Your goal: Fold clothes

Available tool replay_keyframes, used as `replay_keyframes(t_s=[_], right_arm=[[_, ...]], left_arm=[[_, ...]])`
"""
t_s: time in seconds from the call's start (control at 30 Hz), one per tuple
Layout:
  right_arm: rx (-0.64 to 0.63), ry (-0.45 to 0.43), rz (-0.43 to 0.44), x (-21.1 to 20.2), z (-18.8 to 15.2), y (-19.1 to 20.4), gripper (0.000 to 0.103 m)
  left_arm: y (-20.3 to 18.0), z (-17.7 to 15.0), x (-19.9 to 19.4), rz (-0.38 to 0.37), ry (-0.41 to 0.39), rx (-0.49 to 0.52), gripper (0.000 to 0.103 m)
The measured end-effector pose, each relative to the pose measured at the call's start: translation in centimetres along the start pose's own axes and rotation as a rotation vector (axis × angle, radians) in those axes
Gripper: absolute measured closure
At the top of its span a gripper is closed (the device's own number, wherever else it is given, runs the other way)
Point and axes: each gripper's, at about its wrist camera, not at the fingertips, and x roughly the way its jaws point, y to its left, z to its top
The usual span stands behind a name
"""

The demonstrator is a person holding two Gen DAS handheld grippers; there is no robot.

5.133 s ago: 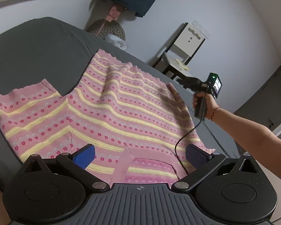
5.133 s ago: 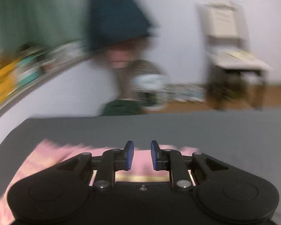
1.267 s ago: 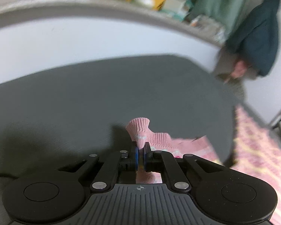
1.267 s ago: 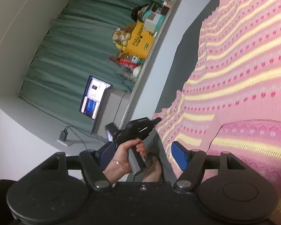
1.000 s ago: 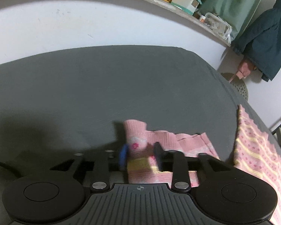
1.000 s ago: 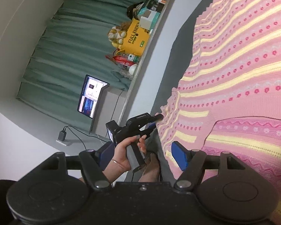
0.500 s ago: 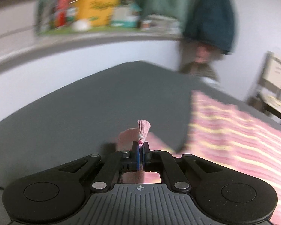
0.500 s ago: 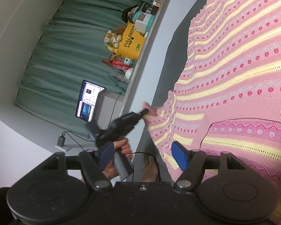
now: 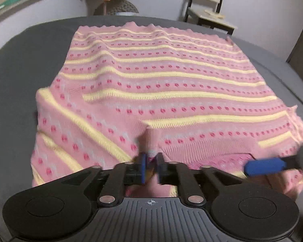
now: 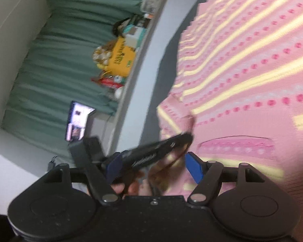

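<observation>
The left wrist view looks straight across a pink striped sweater (image 9: 161,80) spread flat on a dark grey bed (image 9: 30,46). Its scalloped hem lies at the far side, and one sleeve (image 9: 74,133) is folded diagonally over the body at the near left. The left hand-held gripper (image 9: 151,167) sits low over the neckline end, its blue pads narrowly apart with a bit of pink knit between them; blur hides whether the pads actually pinch it. At the right edge of this view, one blue pad of the right hand-held gripper (image 9: 264,164) pokes in over the sweater's shoulder.

The right wrist view is tilted and blurred. It shows the same sweater from the side and the right hand-held gripper's own jaws spread wide with nothing between them. Across them lies the left tool's black body, with a person's hand (image 10: 129,187) wrapped around its handle. This view alone shows a green curtain (image 10: 66,50), a lit screen (image 10: 78,121) and a shelf (image 10: 141,46) crowded with a yellow box (image 10: 122,58) and other small items.

Bare grey bed lies open to the left of the sweater and beyond its hem; a chair (image 9: 210,2) stands past the far edge.
</observation>
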Motion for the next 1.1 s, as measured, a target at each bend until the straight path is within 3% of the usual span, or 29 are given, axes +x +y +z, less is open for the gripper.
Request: replay_keyframes(t_s=[0.03,0.1,0.2,0.33,0.4,0.57,0.63,0.73,0.8,0.83,0.93,1.1], right_arm=[[0.005,-0.004,-0.016,0.1,0.0,-0.2,0.035],[0.015,-0.007,-0.039,0.3,0.1,-0.6,0.035],[0.027,-0.018,-0.068,1.0,0.1,-0.7,0.035],[0.001,-0.059,-0.136,2.8,0.7,-0.2,0.035],[0.000,-0.061,-0.162,4.3,1.6,0.3,0.037],[-0.083,-0.012,-0.310,8.1,2.6,1.9,0.049],[-0.066,-0.038,-0.323,8.8,2.5,1.9,0.049],[-0.041,-0.062,-0.343,9.9,2.4,1.7,0.058],[-0.035,-0.069,-0.368,10.6,2.1,1.7,0.083],[-0.027,-0.073,-0.388,10.8,2.1,1.6,0.091],[-0.030,-0.116,-0.393,10.1,2.1,1.9,0.098],[-0.165,-0.204,-0.412,8.9,2.7,4.5,0.099]], left_arm=[[-0.1,-0.5,-0.7,-0.019,-0.019,0.022,0.032],[-0.7,-0.8,-2.8,-0.018,-0.099,0.107,0.000],[-1.9,-0.6,-5.5,0.021,-0.152,0.278,0.000],[-3.7,-2.5,-6.3,0.252,-0.102,0.573,0.000],[-3.9,-3.2,-6.1,0.328,-0.066,0.648,0.000],[-1.9,-2.8,-6.4,0.466,-0.004,0.555,0.000],[-0.4,-2.7,-6.7,0.472,0.009,0.490,0.000],[1.2,-3.4,-6.0,0.459,0.095,0.455,0.000],[1.5,-4.2,-5.1,0.463,0.155,0.480,0.000],[1.6,-4.6,-4.6,0.465,0.185,0.493,0.000],[1.2,-7.2,-4.3,0.493,0.170,0.606,0.000],[2.1,-8.1,-6.9,0.463,0.077,0.537,0.000]])
